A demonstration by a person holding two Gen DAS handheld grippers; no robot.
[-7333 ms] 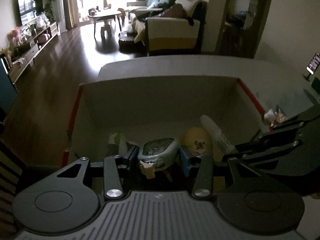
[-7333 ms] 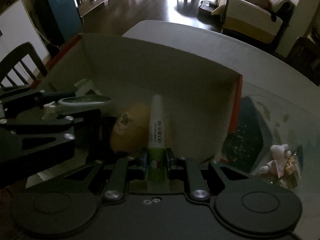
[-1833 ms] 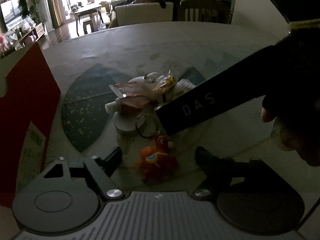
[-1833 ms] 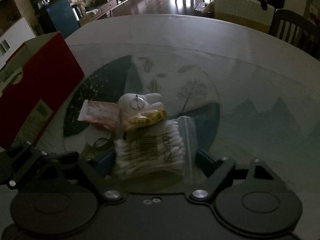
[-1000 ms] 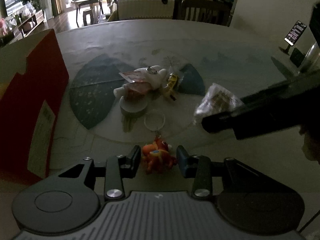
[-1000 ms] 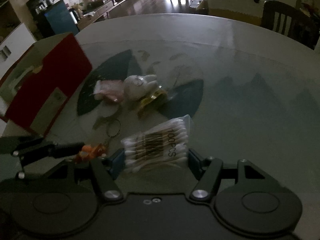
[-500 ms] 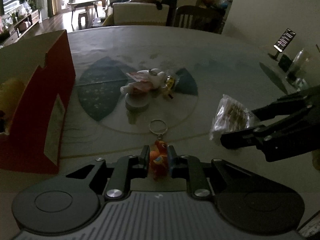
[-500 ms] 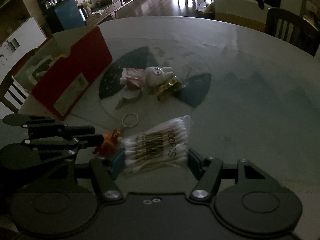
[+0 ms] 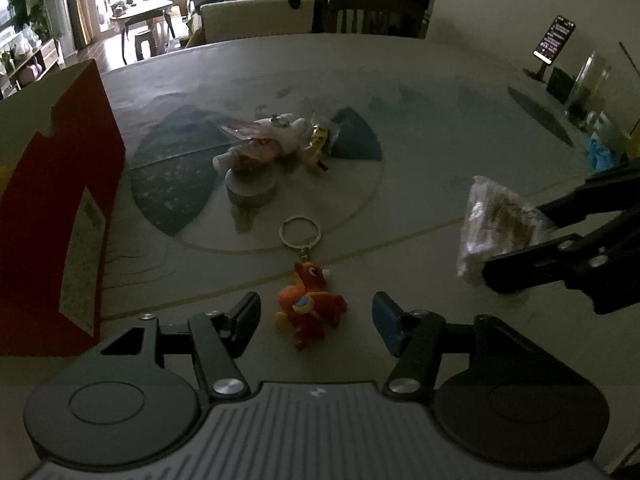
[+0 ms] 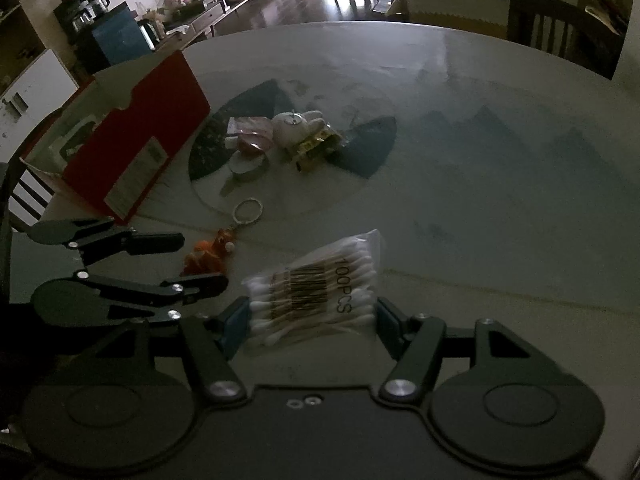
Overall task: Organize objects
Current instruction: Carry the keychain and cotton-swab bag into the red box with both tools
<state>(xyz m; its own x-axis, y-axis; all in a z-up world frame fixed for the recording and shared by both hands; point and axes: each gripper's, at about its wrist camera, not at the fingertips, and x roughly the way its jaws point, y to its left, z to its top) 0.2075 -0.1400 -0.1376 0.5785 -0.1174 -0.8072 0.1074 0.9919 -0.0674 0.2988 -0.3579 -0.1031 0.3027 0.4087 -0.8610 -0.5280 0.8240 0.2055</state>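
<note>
An orange toy keychain [image 9: 310, 308] with a metal ring [image 9: 300, 232] lies on the table between the fingers of my left gripper [image 9: 316, 314], which stands open around it without touching. The right wrist view shows the same toy [image 10: 206, 258] between the spread left fingers [image 10: 160, 240]. My right gripper [image 10: 310, 320] is shut on a clear bag of cotton swabs [image 10: 316, 288], held a little above the table at the right [image 9: 492, 224]. A red open box [image 10: 132, 140] with items inside stands at the left.
Mid-table sits a small pile: a white plush [image 10: 294, 124], a pink tube [image 10: 248, 132], a round tin [image 10: 246, 166] and a yellow wrapped item [image 10: 316, 144]. A phone on a stand [image 9: 554, 38] and a glass jar [image 9: 588, 84] are far right. Chairs [image 10: 560, 28] ring the table.
My left gripper was shut on the orange toy half a second ago; it has now opened and the toy lies on the table. The right gripper still holds the swab bag.
</note>
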